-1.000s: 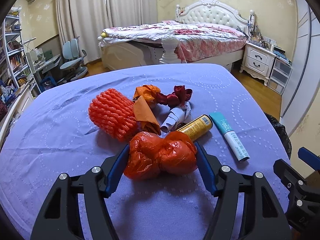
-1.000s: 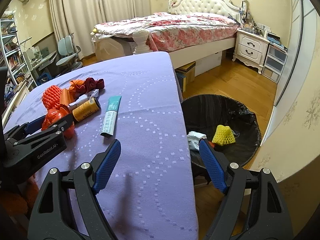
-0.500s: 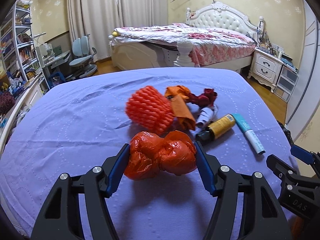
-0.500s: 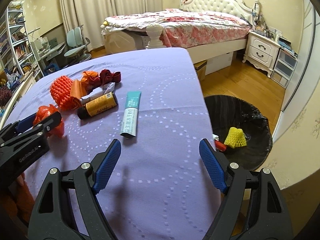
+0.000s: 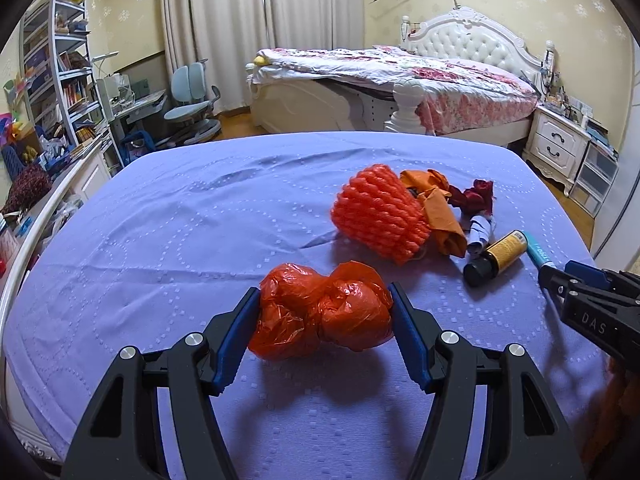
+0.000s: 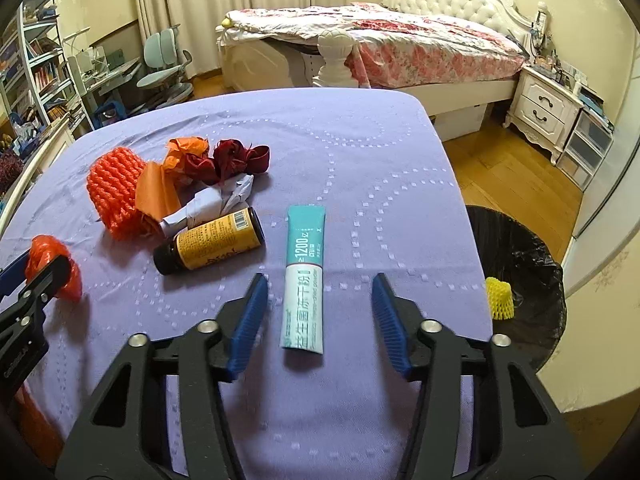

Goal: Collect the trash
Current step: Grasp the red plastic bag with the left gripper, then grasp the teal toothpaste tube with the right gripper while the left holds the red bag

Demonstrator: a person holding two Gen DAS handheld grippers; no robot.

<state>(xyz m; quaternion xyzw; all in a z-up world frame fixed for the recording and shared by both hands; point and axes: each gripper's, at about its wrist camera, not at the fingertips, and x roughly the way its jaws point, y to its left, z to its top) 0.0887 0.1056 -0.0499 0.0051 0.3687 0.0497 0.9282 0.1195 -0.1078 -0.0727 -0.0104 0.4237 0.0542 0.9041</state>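
Note:
My left gripper (image 5: 324,300) is shut on a crumpled orange plastic bag (image 5: 322,316) above the purple tablecloth (image 5: 180,232). The bag (image 6: 52,268) also shows at the left edge of the right wrist view. My right gripper (image 6: 318,292) straddles a teal and white sachet (image 6: 303,276) lying flat; its jaws are closing and the pads stand apart from the sachet. To the left lie a brown bottle with a yellow label (image 6: 210,242), crumpled white paper (image 6: 212,204), an orange foam net (image 6: 114,192), orange wrapping (image 6: 158,190) and dark red ribbon (image 6: 232,160).
A black-lined trash bin (image 6: 520,264) stands on the floor right of the table, with a yellow foam net (image 6: 499,299) inside. A bed (image 6: 400,48), a nightstand (image 6: 544,108), a desk chair (image 6: 166,64) and bookshelves (image 5: 60,68) lie beyond the table.
The right gripper has swung left from the bin side to over the sachet, and its jaws have narrowed. The left gripper has carried the orange bag leftward, away from the pile.

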